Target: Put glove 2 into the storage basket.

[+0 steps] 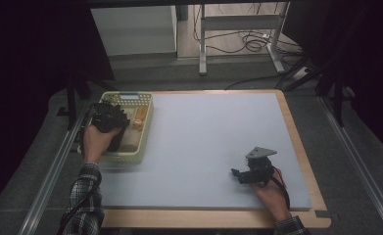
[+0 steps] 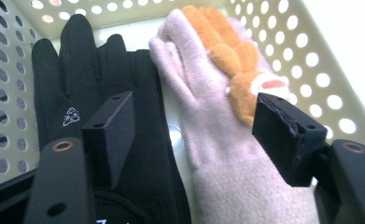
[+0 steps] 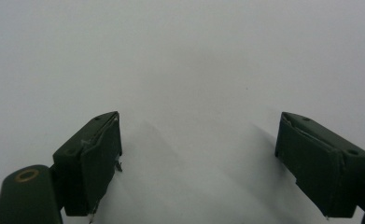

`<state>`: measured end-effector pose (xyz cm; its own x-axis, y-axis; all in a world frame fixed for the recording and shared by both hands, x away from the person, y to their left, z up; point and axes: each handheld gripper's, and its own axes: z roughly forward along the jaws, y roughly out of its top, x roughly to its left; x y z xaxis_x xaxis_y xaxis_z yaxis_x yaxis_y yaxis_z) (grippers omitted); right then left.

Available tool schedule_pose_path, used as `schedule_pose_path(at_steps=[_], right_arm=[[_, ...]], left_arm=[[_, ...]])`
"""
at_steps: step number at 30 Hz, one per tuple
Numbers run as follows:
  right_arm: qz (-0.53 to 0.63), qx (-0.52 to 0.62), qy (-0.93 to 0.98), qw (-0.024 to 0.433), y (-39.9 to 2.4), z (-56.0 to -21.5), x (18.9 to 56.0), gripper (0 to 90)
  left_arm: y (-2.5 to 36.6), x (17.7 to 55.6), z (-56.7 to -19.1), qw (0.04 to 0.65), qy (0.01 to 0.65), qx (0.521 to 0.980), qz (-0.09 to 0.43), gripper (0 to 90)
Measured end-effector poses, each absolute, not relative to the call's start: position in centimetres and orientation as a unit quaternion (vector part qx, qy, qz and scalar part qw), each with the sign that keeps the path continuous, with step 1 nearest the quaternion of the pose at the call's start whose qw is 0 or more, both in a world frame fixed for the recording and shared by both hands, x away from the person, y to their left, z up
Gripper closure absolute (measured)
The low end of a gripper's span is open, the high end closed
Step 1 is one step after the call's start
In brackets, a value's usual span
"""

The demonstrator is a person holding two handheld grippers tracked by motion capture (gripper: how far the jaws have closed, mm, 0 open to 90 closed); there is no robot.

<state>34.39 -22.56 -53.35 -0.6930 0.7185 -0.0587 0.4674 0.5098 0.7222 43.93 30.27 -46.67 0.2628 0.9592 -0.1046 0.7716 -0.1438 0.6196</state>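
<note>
Item: one pale yellow perforated plastic basket (image 1: 146, 128) at the left edge of the table (image 1: 218, 147), holding two gloves lying side by side, one black fabric glove (image 2: 96, 88) and one pale pink knit glove (image 2: 203, 121) with an orange plush patch. My left gripper (image 2: 194, 135) hangs over them with its jaws apart and nothing pinched (the pink glove's cuff lies between them), so I judge the clean way in is to drop straight onto that cuff and close on the pink knit alone, clear of the black one. My right gripper (image 1: 248, 174) rests near the table's right front corner, jaws apart and empty over bare surface.
</note>
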Motion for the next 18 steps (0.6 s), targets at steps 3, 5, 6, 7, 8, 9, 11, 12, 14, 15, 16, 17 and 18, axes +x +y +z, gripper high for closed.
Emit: schedule_pose_path(at_steps=[3,5,6,7,8,9,11,12,14,15,16,17,18], right_arm=[[0.351,0.349,0.850,0.179,-22.6,-53.3,34.4,14.3],[0.351,0.349,0.850,0.179,-22.5,-53.3,34.4,14.2],[0.351,0.349,0.850,0.179,-22.5,-53.3,34.4,14.3],[0.351,0.349,0.850,0.179,-22.6,-53.3,34.4,14.3],[0.351,0.349,0.850,0.179,-22.5,-53.3,34.4,14.3],[0.351,0.349,0.850,0.179,-22.5,-53.3,34.4,14.2],[0.351,0.349,0.850,0.179,-22.5,-53.3,34.4,14.2],[0.351,0.349,0.850,0.179,-22.5,-53.3,34.4,14.3],[0.351,0.349,0.850,0.179,-22.5,-53.3,34.4,14.2],[0.351,0.349,0.850,0.179,-22.5,-53.3,34.4,14.2],[0.351,0.349,0.850,0.179,-22.5,-53.3,34.4,14.3],[0.351,0.349,0.850,0.179,-22.5,-53.3,34.4,14.3],[0.351,0.349,0.850,0.179,-22.5,-53.3,34.4,14.3]], left_arm=[[30.4,43.5,-46.5,0.304,0.581,0.738,0.159,27.5],[30.4,43.2,-46.5,0.308,0.577,0.739,0.160,26.5],[30.4,43.0,-46.4,0.308,0.575,0.740,0.162,26.1],[30.4,42.9,-46.3,0.310,0.574,0.741,0.162,25.6],[30.4,42.8,-46.3,0.310,0.572,0.742,0.163,25.2],[30.4,42.7,-46.2,0.313,0.570,0.742,0.163,24.8],[30.5,42.5,-46.1,0.316,0.567,0.742,0.165,24.2],[30.4,42.3,-46.0,0.318,0.565,0.743,0.164,23.8],[30.4,42.0,-45.8,0.320,0.562,0.745,0.165,22.9],[30.4,41.9,-45.8,0.320,0.557,0.748,0.165,22.3],[30.3,41.8,-45.7,0.321,0.555,0.749,0.165,21.8],[30.3,41.7,-45.7,0.321,0.554,0.750,0.165,21.3],[30.3,41.6,-45.7,0.322,0.553,0.751,0.166,21.0]])
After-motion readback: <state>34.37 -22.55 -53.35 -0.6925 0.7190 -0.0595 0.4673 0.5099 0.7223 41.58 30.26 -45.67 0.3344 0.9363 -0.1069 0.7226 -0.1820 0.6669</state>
